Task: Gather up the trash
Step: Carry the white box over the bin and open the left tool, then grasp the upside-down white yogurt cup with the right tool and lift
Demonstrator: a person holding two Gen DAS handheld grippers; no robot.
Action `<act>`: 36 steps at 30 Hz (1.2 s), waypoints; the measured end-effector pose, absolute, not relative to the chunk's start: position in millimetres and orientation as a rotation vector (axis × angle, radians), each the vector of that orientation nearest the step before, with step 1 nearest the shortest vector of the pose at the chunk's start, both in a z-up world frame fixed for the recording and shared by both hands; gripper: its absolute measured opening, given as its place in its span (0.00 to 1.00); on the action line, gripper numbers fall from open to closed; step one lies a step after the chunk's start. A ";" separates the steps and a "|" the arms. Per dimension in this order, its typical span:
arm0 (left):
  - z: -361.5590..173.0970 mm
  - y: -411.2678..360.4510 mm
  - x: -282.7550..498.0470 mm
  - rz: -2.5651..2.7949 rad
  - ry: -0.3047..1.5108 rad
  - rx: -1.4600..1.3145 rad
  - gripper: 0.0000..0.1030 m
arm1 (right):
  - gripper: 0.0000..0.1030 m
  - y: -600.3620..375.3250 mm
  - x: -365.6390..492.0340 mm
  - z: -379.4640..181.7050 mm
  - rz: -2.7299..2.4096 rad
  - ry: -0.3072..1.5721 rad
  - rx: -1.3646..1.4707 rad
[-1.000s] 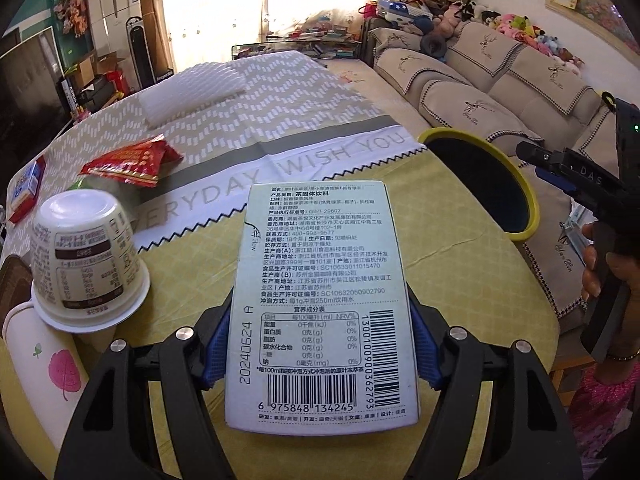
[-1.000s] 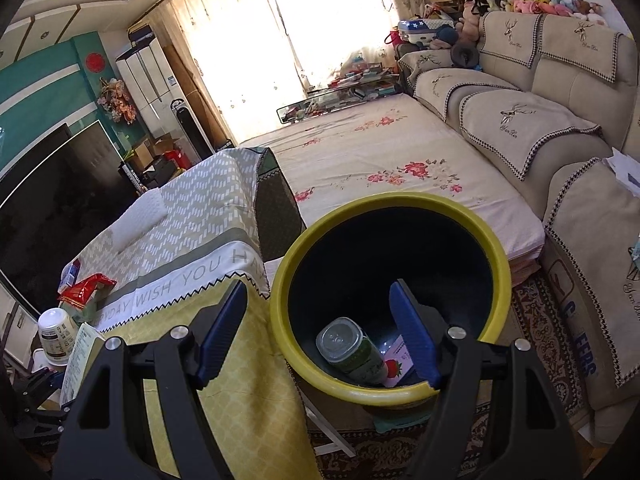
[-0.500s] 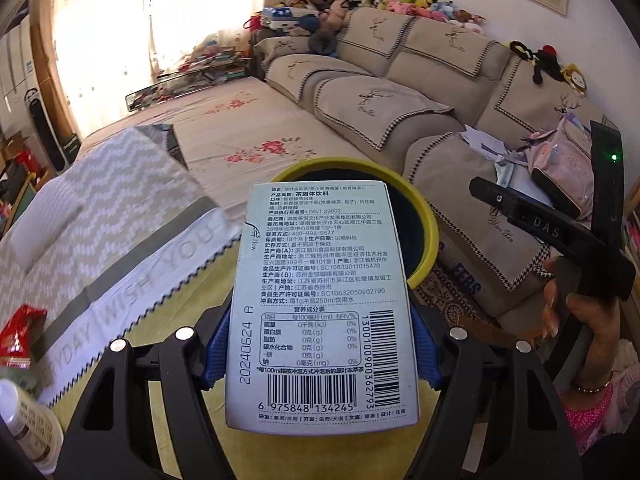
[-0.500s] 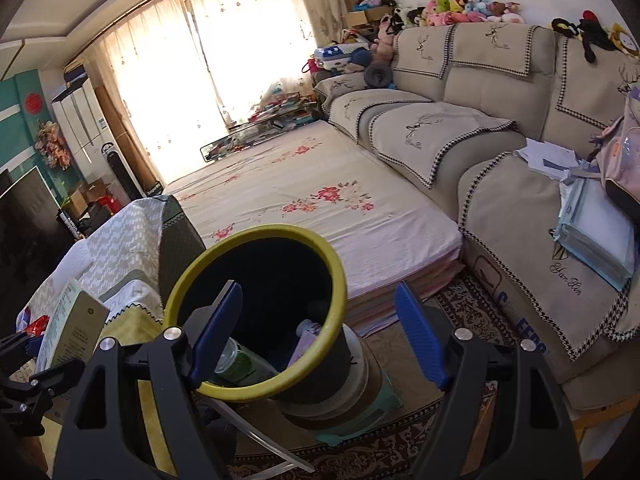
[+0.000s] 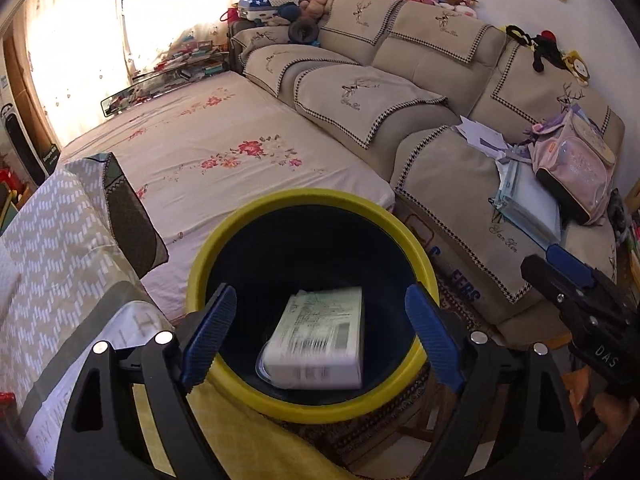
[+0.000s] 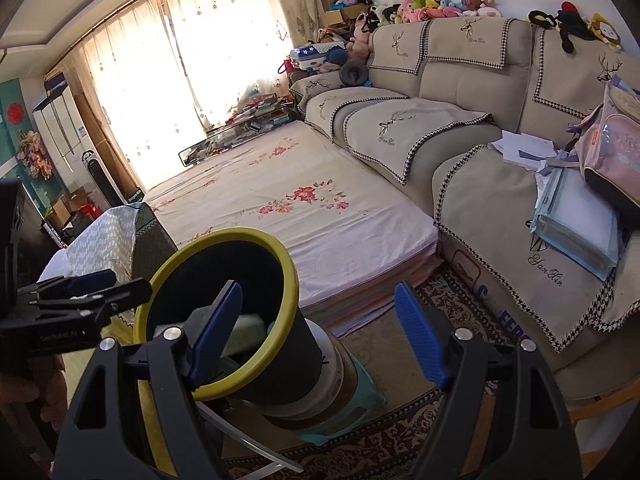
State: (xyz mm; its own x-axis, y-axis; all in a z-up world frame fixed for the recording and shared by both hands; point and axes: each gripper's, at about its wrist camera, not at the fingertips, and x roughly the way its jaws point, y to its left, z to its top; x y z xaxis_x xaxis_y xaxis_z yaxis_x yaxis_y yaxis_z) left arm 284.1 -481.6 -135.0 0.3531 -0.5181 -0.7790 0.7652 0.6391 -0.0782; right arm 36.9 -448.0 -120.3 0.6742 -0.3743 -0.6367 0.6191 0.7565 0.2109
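Left gripper: I had just let my jaws spread; they stood wide over the bin, nothing between the pads.
Box: blurred, inside the bin, clear of both pads.
Bin: yellow-rimmed, dark inside, beside the table's edge.
Right gripper: I held it wide and empty, just beside the bin.

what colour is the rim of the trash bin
Yellow, around the round black trash bin; clearest in the left wrist view.
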 end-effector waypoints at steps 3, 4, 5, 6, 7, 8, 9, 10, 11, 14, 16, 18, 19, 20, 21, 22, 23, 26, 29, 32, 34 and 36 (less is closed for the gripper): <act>-125.6 -461.2 283.9 -0.849 0.860 0.264 0.87 | 0.72 -446.2 41.5 -122.8 -0.569 0.617 0.434; -122.2 -453.0 281.7 -0.842 0.852 0.251 0.87 | 0.72 -444.2 43.8 -123.0 -0.561 0.619 0.433; -119.3 -442.1 280.0 -0.837 0.844 0.238 0.87 | 0.72 -441.3 45.7 -123.4 -0.553 0.621 0.430; -116.1 -432.2 276.4 -0.830 0.834 0.222 0.88 | 0.72 -437.8 48.1 -123.8 -0.544 0.623 0.426; -112.9 -422.6 272.5 -0.823 0.826 0.207 0.88 | 0.72 -435.1 50.7 -123.8 -0.536 0.626 0.421; -110.1 -412.7 268.3 -0.817 0.820 0.190 0.88 | 0.72 -431.0 53.8 -123.3 -0.526 0.629 0.417; -107.1 -400.4 263.9 -0.812 0.814 0.167 0.88 | 0.72 -428.3 55.3 -123.2 -0.518 0.630 0.414; -103.6 -388.1 259.8 -0.809 0.809 0.146 0.88 | 0.72 -425.1 57.3 -122.8 -0.509 0.632 0.409; -100.5 -373.9 254.0 -0.804 0.801 0.123 0.88 | 0.73 -421.6 59.2 -121.6 -0.501 0.633 0.405; -91.3 -334.9 235.8 -0.769 0.757 0.087 0.89 | 0.73 -409.7 65.2 -118.4 -0.474 0.634 0.394; -85.2 -307.5 221.4 -0.742 0.716 0.075 0.91 | 0.73 -400.7 70.4 -116.0 -0.448 0.635 0.384; -79.0 -277.8 209.2 -0.701 0.676 0.064 0.92 | 0.73 -389.2 76.5 -115.2 -0.419 0.639 0.371; -76.9 -265.4 203.8 -0.675 0.661 0.058 0.92 | 0.73 -382.0 80.6 -114.6 -0.400 0.644 0.364; -74.6 -252.3 198.8 -0.648 0.646 0.050 0.92 | 0.73 -374.2 85.4 -114.6 -0.378 0.650 0.357; -73.0 -236.7 193.4 -0.617 0.632 0.040 0.92 | 0.73 -366.7 90.3 -114.2 -0.354 0.655 0.350; -71.5 -222.5 188.3 -0.585 0.623 0.029 0.92 | 0.73 -358.2 95.4 -114.0 -0.328 0.663 0.343; -70.8 -206.6 183.8 -0.556 0.617 0.018 0.92 | 0.73 -347.8 100.9 -113.8 -0.296 0.671 0.334; -71.2 -156.8 174.6 -0.474 0.617 -0.028 0.93 | 0.73 -314.4 115.7 -112.8 -0.202 0.692 0.305; -71.4 -103.5 163.5 -0.379 0.602 -0.062 0.93 | 0.73 -277.9 130.3 -110.6 -0.087 0.711 0.292; -72.6 -61.5 152.4 -0.287 0.580 -0.067 0.93 | 0.73 -240.5 142.9 -107.4 0.032 0.726 0.280; -74.2 -33.2 143.7 -0.230 0.561 -0.073 0.93 | 0.73 -214.1 150.5 -102.4 0.092 0.722 0.254; -74.2 -8.8 135.9 -0.185 0.543 -0.083 0.93 | 0.73 -188.5 159.3 -97.3 0.179 0.719 0.258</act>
